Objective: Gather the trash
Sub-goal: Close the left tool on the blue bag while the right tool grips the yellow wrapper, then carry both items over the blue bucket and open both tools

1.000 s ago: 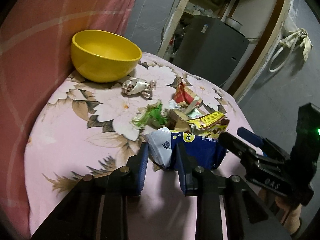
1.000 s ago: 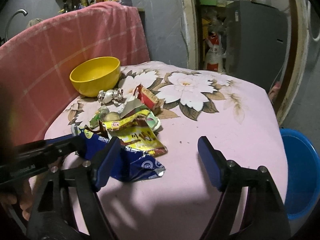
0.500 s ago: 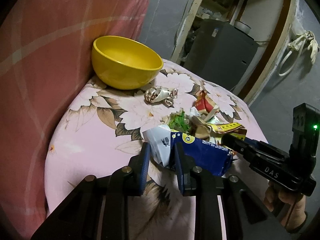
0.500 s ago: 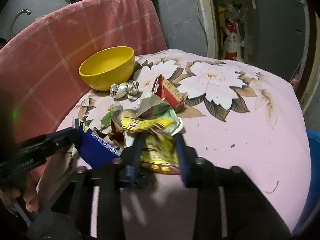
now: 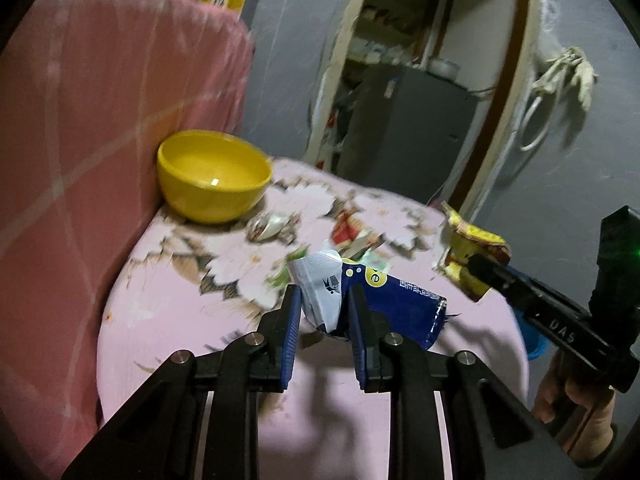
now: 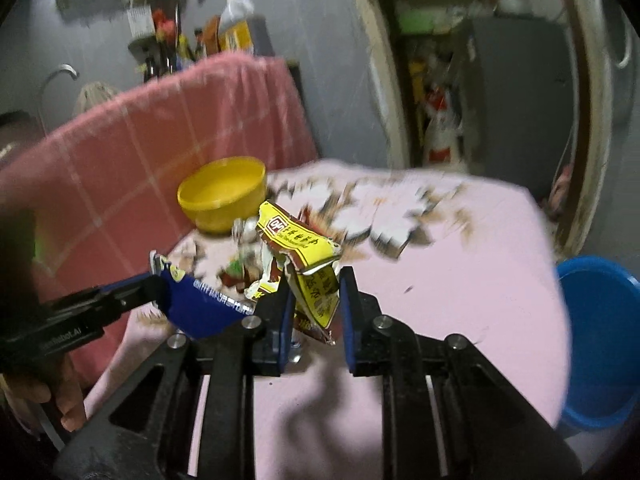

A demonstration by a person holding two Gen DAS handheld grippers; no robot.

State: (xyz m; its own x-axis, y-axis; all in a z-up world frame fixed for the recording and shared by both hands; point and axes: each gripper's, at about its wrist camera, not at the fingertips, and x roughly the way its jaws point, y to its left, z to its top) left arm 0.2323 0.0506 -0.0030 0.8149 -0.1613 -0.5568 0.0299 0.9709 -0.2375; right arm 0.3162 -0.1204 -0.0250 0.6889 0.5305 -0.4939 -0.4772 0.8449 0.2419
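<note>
Yellow wrapper (image 6: 298, 248) lifted, right tongs (image 6: 314, 312) just clamped | left tongs (image 5: 324, 312) clamping blue packet (image 5: 396, 300)

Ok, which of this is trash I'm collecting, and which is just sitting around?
Job:
blue wrapper, in the left hand-held gripper
yellow wrapper, in the right hand-held gripper
loose scraps
blue bucket, probably the bin

Lying about:
yellow bowl
pink towel

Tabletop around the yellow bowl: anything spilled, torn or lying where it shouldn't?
Yes. Crumpled wrappers lie loose on the floral tablecloth beside the yellow bowl: a silvery one and a torn red one. Nothing looks spilled. The blue packet and yellow packet are already gripped.
</note>
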